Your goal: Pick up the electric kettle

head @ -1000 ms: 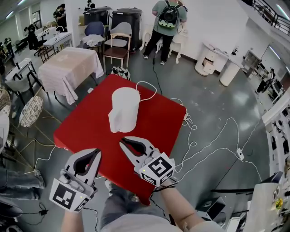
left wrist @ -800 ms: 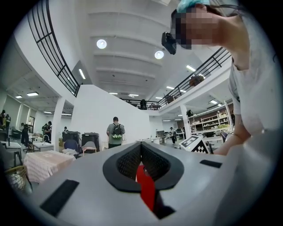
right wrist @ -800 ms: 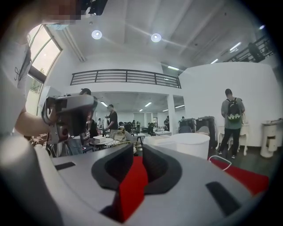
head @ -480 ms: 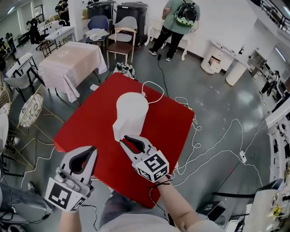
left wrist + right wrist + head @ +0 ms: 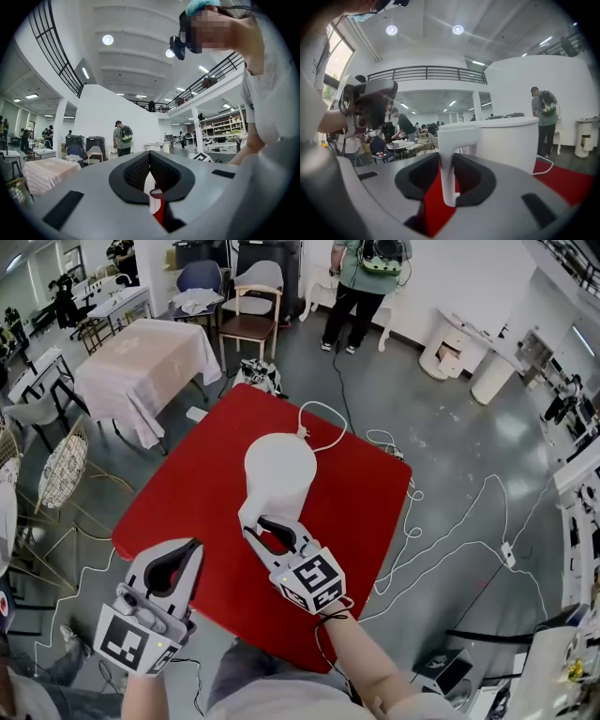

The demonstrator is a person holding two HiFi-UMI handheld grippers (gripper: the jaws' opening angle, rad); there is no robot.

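A white electric kettle (image 5: 278,465) stands upright in the middle of the red table (image 5: 366,493). Its handle (image 5: 249,514) faces me. My right gripper (image 5: 267,527) is level at the handle. Its jaws are opening, and the handle (image 5: 449,140) stands between the fingertips of the right gripper (image 5: 446,158). The kettle's body (image 5: 506,140) rises just behind the handle. My left gripper (image 5: 191,549) hovers over the table's near left edge, away from the kettle. The tips of the left gripper (image 5: 149,153) meet, with nothing held.
A white cord (image 5: 323,423) runs from the kettle over the table's far edge to the floor. More cables (image 5: 441,531) lie on the floor at the right. A cloth-covered table (image 5: 141,367), a chair (image 5: 251,315) and a person with a backpack (image 5: 366,277) are beyond.
My right gripper moved forward and down to the kettle's handle and its jaws spread apart around it. The left gripper came forward slightly, still closed.
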